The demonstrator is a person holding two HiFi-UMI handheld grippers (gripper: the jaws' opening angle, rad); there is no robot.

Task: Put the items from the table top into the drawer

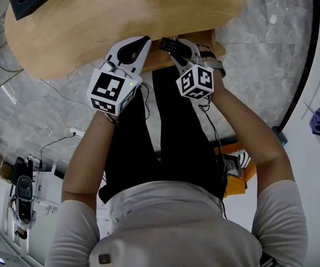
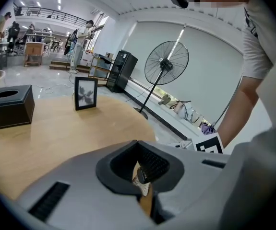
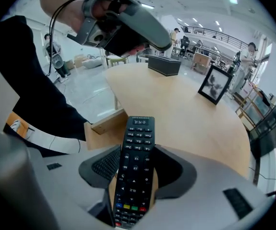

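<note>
Under the table [image 3: 190, 114] the drawer [image 3: 102, 124] sticks out. My right claw [image 3: 137, 169] pinches the remote [image 3: 138, 147], jaws partly apart. Its long end points ahead, with the drawer just left of its tip.

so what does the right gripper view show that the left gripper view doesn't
Only the right gripper view: a black remote control clamped in the tongs of the right gripper, what looks like the open drawer below the table edge, and the left gripper seen from the side. Only the left gripper view: a standing fan and the right gripper's marker cube. Both: the wooden table, the black tissue box and the picture frame.
</note>
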